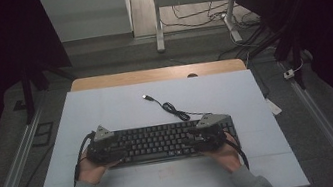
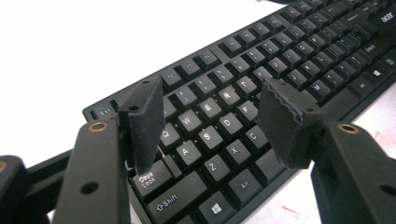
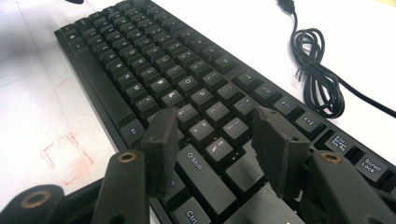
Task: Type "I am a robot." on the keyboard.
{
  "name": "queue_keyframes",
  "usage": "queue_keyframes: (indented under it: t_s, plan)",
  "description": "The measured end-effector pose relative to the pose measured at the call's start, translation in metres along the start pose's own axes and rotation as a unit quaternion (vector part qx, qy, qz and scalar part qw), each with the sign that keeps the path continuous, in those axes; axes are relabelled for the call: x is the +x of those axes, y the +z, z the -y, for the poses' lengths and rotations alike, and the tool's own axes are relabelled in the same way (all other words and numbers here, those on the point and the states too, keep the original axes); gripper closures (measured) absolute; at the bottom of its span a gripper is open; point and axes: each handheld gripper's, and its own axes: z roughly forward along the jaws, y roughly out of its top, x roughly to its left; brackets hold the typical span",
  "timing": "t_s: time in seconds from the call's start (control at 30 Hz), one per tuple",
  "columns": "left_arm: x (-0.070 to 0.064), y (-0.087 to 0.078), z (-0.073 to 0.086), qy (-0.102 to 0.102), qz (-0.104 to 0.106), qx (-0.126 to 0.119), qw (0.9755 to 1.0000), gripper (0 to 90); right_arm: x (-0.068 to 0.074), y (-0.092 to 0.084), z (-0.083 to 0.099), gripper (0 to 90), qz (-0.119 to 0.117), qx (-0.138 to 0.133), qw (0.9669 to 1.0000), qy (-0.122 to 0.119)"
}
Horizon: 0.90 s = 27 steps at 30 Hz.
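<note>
Right now we hold our left gripper [image 2: 212, 123] with jaws apart just above the Q-A-S keys of the black keyboard [image 1: 162, 141], while our right gripper [image 3: 217, 149], jaws likewise apart and gripping nothing, hovers over its Shift end, the coiled cable [image 3: 317, 77] lying beyond on the tabletop [image 1: 121, 105].

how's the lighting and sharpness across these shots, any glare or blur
High view: dim and soft, dark surroundings, keyboard legends unreadable. Left gripper view: table surface blown out white, near keys sharp, far keys softer. Right gripper view: glare on the keycaps, coiled cable crisp, jaws at the bottom slightly blurred.
</note>
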Motion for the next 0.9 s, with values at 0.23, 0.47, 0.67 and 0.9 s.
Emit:
queue_keyframes:
  t_s: [0.23, 0.47, 0.67, 0.9]
  plan:
    - [0.005, 0.004, 0.003, -0.004, 0.002, 0.008, 1.0, 49.7, 0.0, 0.001, 0.0, 50.7, 0.002, 0.002, 1.0, 0.001]
    - [0.01, 0.009, 0.007, -0.007, 0.001, 0.021, 0.9998, 64.2, 0.0, 0.001, 0.0, 50.6, 0.002, 0.005, 1.0, 0.0]
    - [0.012, 0.014, 0.011, -0.008, -0.003, 0.037, 0.9993, 81.3, -0.001, 0.001, 0.0, 50.6, 0.002, 0.005, 1.0, 0.0]
    - [0.011, 0.017, 0.012, 0.001, 0.008, 0.051, 0.9987, 89.3, 0.0, 0.002, 0.001, 50.4, 0.001, 0.005, 1.0, 0.0]
